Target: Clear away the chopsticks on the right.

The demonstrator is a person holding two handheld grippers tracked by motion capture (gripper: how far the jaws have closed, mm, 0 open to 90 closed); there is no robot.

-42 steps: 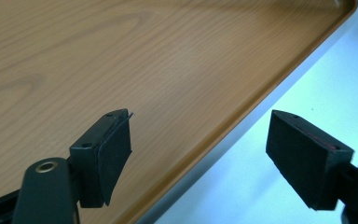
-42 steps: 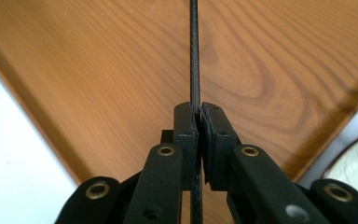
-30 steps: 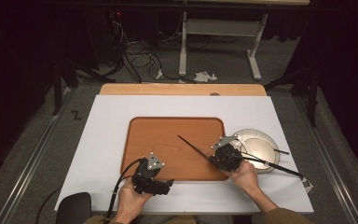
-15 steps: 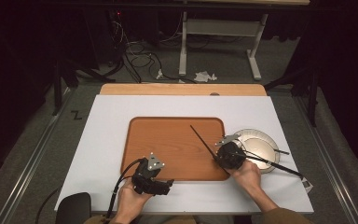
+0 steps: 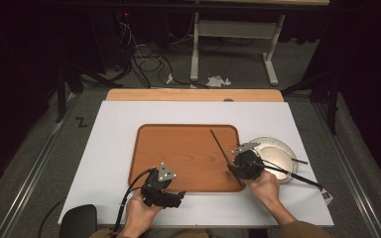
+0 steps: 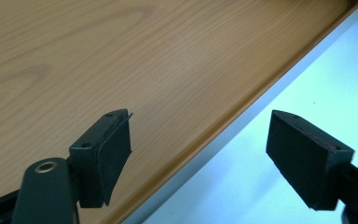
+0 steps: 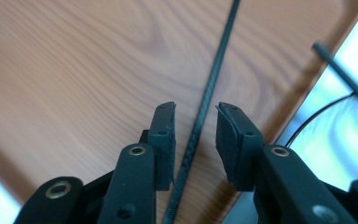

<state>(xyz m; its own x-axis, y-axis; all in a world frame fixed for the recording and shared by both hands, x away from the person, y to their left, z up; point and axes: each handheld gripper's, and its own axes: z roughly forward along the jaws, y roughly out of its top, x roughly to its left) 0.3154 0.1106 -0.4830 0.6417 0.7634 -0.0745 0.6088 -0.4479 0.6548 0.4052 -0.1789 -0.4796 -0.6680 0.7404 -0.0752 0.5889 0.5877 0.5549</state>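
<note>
Your right gripper [image 5: 237,167] sits at the tray's [image 5: 178,148] right edge, near its front right corner, w/ a black stick [image 5: 224,152] running between its jaws. In the right gripper view the jaws stand apart on either side of the stick [image 7: 209,93], a gap showing on both sides, so it's released, not clamped. The stick lies across the tray [image 7: 74,84], its far end over the wood toward the tray's back, its near end at the tray's front right corner. A 2nd stick [image 5: 290,173] lies across the plate [image 5: 273,145], just right of the tray, w/ its right end on the white table [image 5: 109,139]; in the right gripper view it [image 7: 340,72] shows beyond the tray's rim. Your left gripper [image 5: 173,197] is at the tray's front edge, left of center. In the left gripper view its jaws are spread wide and hold nothing: one over the tray [image 6: 121,56], the other over the table [image 6: 335,93], the tray's front rim between them.
</note>
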